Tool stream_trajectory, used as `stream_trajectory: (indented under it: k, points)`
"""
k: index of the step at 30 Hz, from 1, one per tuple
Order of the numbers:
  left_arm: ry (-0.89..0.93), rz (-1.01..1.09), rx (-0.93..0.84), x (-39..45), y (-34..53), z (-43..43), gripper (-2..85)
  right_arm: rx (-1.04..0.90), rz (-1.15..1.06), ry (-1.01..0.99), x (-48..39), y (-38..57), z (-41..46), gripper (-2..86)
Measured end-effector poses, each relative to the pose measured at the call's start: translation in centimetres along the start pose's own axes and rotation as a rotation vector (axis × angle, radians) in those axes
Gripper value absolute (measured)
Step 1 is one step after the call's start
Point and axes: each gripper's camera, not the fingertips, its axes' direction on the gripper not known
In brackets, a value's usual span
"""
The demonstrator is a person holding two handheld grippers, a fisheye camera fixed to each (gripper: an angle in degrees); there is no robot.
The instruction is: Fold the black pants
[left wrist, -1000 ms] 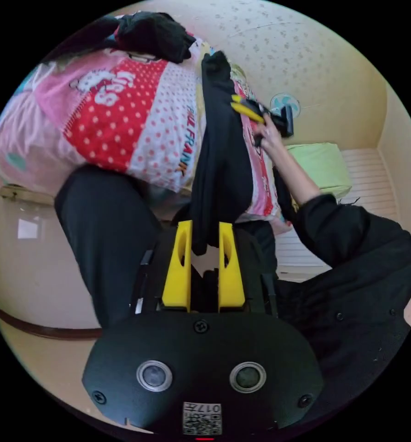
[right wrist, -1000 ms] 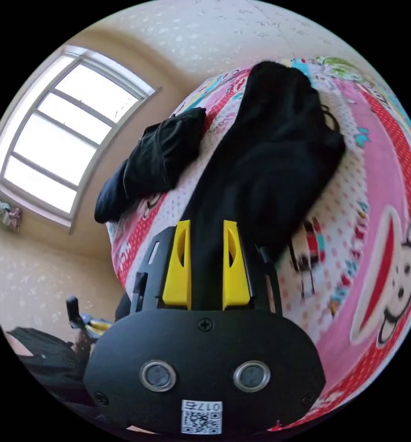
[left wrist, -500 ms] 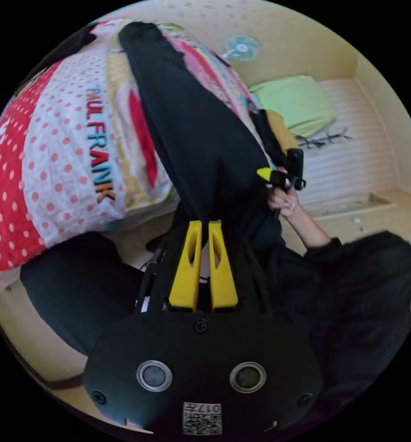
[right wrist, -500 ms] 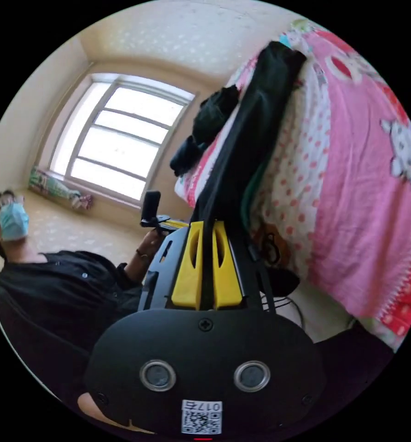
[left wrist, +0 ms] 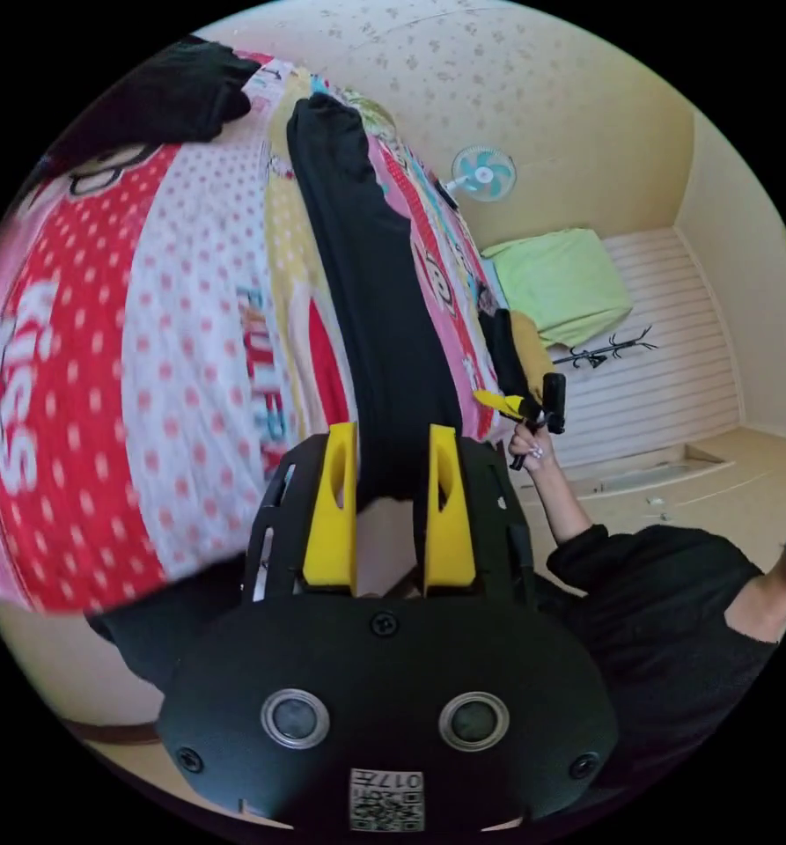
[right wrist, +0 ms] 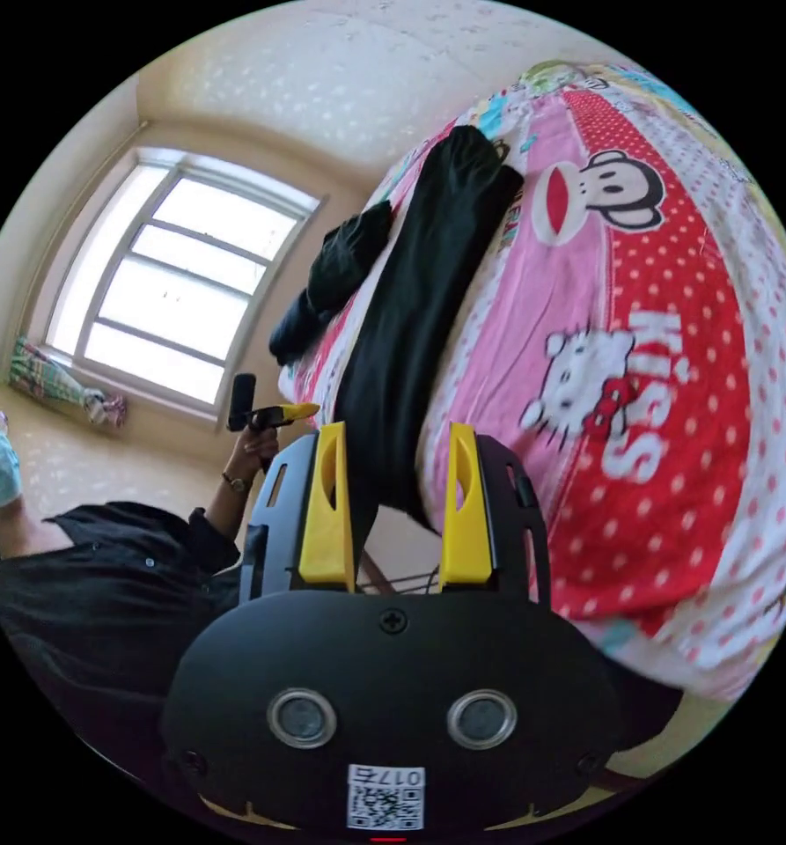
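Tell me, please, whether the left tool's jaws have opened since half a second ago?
Yes. The left tool now stands open, its jaws apart from the black pants on the bedspread.

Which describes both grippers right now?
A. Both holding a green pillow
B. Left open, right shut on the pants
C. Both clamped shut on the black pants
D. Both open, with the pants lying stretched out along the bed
D: the left gripper and right gripper both show yellow fingers spread apart with a gap around the cloth, while the black pants lie in a long strip on the patterned bed cover.
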Motion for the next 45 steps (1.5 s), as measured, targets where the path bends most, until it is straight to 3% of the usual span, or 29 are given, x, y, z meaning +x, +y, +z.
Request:
stream_trajectory:
  k: [6,10,14,17,22,24,30,34,38,43,45]
  points:
    - [0.128,-0.083,-0.108,-3.5,-8.0,3.7,13.8,-0.078,0.160,-0.236,5.2,-8.0,4.9,15.7]
    - [0.176,-0.127,-0.149,-4.5,-8.3,5.2,11.2,-0.202,0.163,-0.381,4.6,-9.6,10.6,12.4]
    - [0.273,-0.096,-0.231,-3.3,-5.1,6.2,6.8,-0.269,0.102,-0.246,0.8,-8.4,13.6,5.7]
    - [0.278,0.003,-0.124,-0.2,-1.0,3.4,4.4,-0.174,-0.036,-0.119,-6.5,-6.3,11.5,2.6]
    - [0.207,0.368,0.072,12.1,5.1,-5.2,4.2,-0.140,-0.507,0.524,-29.8,-0.5,9.3,0.7]
    - [0.182,0.532,0.191,18.9,7.7,-10.2,4.2,-0.057,-0.615,0.638,-36.3,1.9,7.8,0.5]
    - [0.136,0.874,0.476,34.5,13.6,-21.8,4.1,0.319,-0.916,0.582,-51.2,8.4,-2.2,0.4]
    - [0.096,0.940,0.599,41.7,12.9,-26.0,3.9,0.430,-0.996,0.497,-57.5,7.1,-8.8,0.5]
    - [-0.035,0.820,0.553,44.0,5.7,-25.8,3.5,0.366,-0.867,0.538,-57.0,-0.4,-9.8,0.5]
    - [-0.164,0.576,0.462,37.1,-7.2,-20.0,3.8,0.227,-0.592,0.579,-46.4,-16.0,-5.0,0.5]
    - [-0.164,0.490,0.457,32.6,-11.5,-16.9,3.9,0.227,-0.585,0.634,-43.3,-18.7,-2.7,0.5]
